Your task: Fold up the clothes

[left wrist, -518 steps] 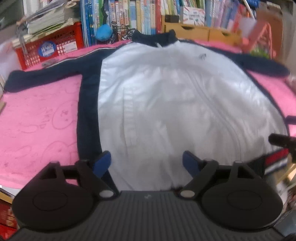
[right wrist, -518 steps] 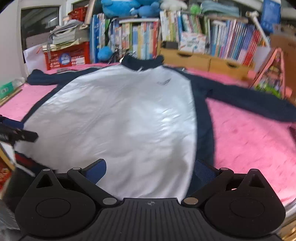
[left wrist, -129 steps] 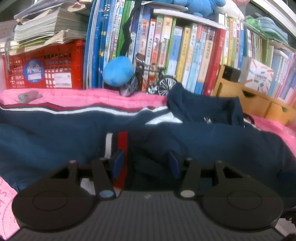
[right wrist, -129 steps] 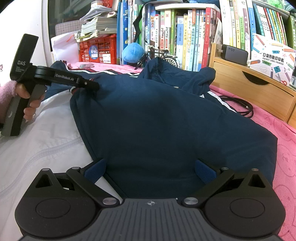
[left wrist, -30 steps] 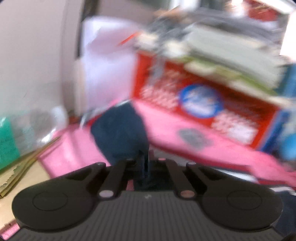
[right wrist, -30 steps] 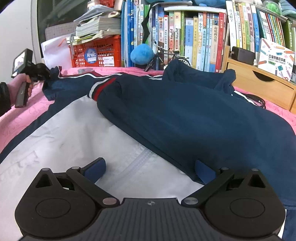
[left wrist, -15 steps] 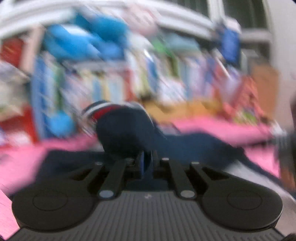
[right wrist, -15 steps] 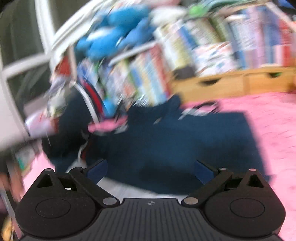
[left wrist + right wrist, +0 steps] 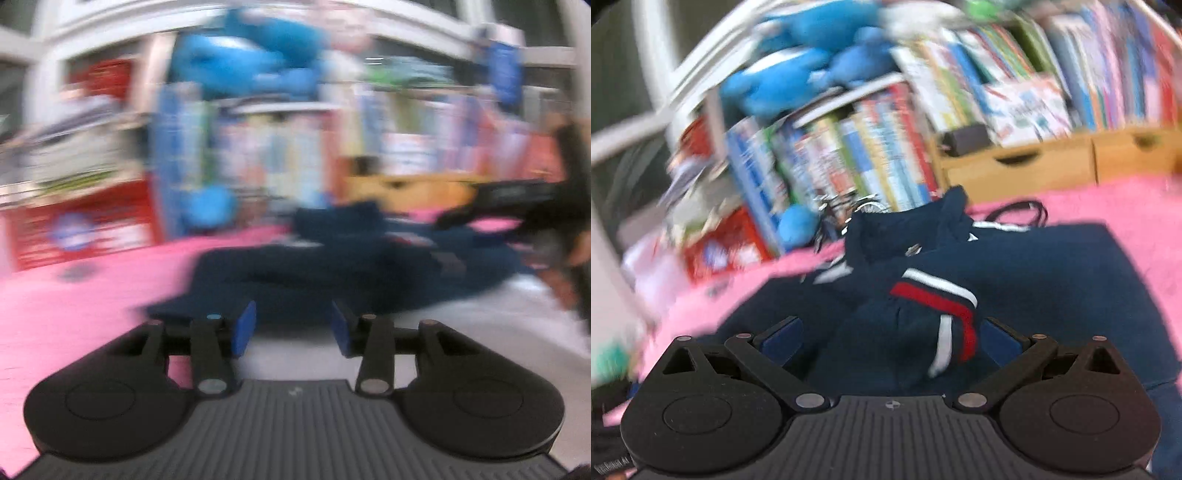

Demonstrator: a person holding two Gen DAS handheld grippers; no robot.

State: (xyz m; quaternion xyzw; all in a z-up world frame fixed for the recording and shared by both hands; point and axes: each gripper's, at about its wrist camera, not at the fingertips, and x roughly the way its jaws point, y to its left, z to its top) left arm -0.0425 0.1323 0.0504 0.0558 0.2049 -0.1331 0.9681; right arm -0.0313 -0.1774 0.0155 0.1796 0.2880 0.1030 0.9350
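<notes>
The navy and white jacket (image 9: 1052,280) lies on the pink blanket (image 9: 1126,206) with both sleeves folded across its body. One sleeve's red and white striped cuff (image 9: 938,299) rests on top, just ahead of my right gripper (image 9: 890,339), which stands wide open above the navy cloth. In the blurred left wrist view my left gripper (image 9: 291,328) is opening, its blue pads (image 9: 243,326) apart with nothing pressed between them. The navy jacket (image 9: 332,273) lies beyond it, with white cloth below. The right gripper's body (image 9: 498,203) and the hand holding it (image 9: 576,251) show at the right edge.
A bookshelf (image 9: 886,140) packed with books runs along the back, with blue plush toys (image 9: 798,74) on top. Wooden drawers (image 9: 1052,166), a red crate (image 9: 74,225), a toy bicycle (image 9: 846,210) and a black cable (image 9: 1019,214) line the blanket's far edge.
My left gripper was shut on the sleeve and carried it over the jacket; now its jaws have parted and the sleeve lies down. The right gripper has risen and rolled.
</notes>
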